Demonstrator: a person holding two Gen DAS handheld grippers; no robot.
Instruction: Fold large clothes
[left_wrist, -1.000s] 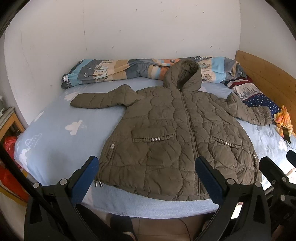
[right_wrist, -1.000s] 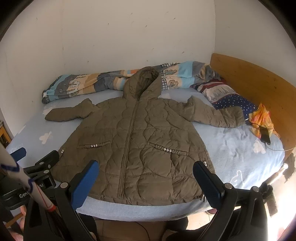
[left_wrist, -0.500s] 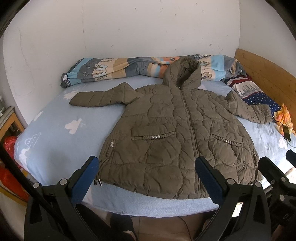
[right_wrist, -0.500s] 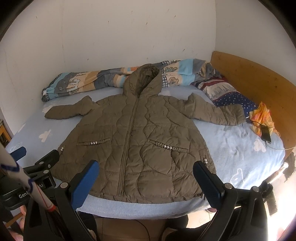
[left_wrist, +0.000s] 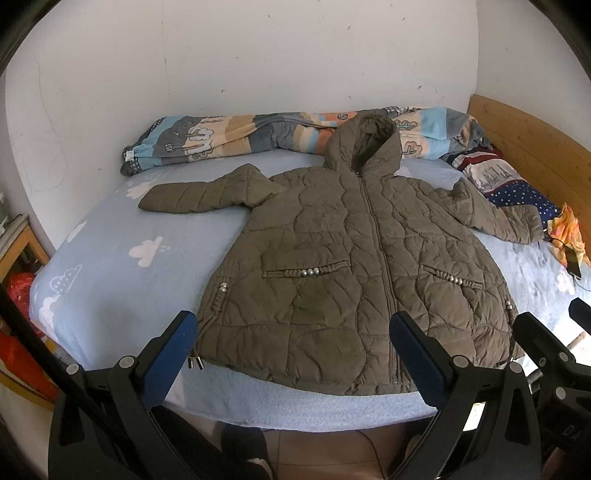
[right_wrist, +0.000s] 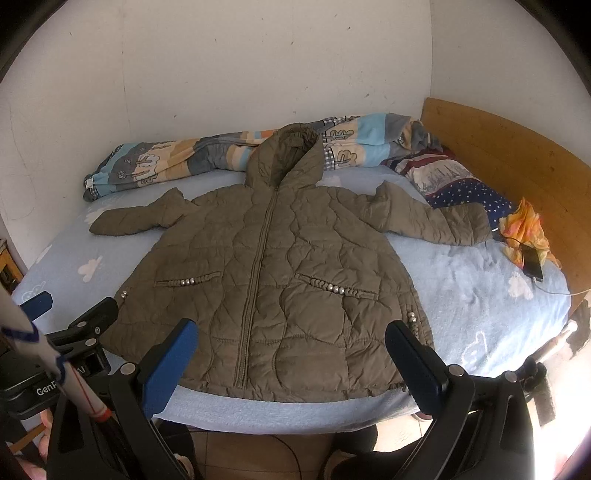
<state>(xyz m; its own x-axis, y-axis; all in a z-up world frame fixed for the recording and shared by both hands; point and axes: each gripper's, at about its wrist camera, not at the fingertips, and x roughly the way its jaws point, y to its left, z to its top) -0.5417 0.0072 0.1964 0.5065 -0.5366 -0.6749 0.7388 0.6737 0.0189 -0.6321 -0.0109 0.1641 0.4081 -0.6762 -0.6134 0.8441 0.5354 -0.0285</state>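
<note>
An olive quilted hooded jacket (left_wrist: 354, 266) lies flat, front up and zipped, on the light blue bed (left_wrist: 147, 258), with both sleeves spread out and the hood toward the wall. It also shows in the right wrist view (right_wrist: 273, 280). My left gripper (left_wrist: 295, 347) is open and empty, held above the bed's near edge at the jacket's hem. My right gripper (right_wrist: 291, 350) is open and empty, also just before the hem. The left gripper shows in the right wrist view (right_wrist: 70, 314) at the lower left.
A rolled patterned blanket (left_wrist: 258, 136) lies along the wall. A starred pillow (right_wrist: 465, 184) lies at the wooden headboard (right_wrist: 509, 147) on the right. An orange cloth (right_wrist: 524, 229) and a phone (right_wrist: 532, 262) with a cable lie near the right sleeve. A wooden stand (left_wrist: 18, 243) is at the left.
Both views have shifted slightly; the jacket sits a little higher in each frame. The jacket itself has not moved and both grippers stay open.
</note>
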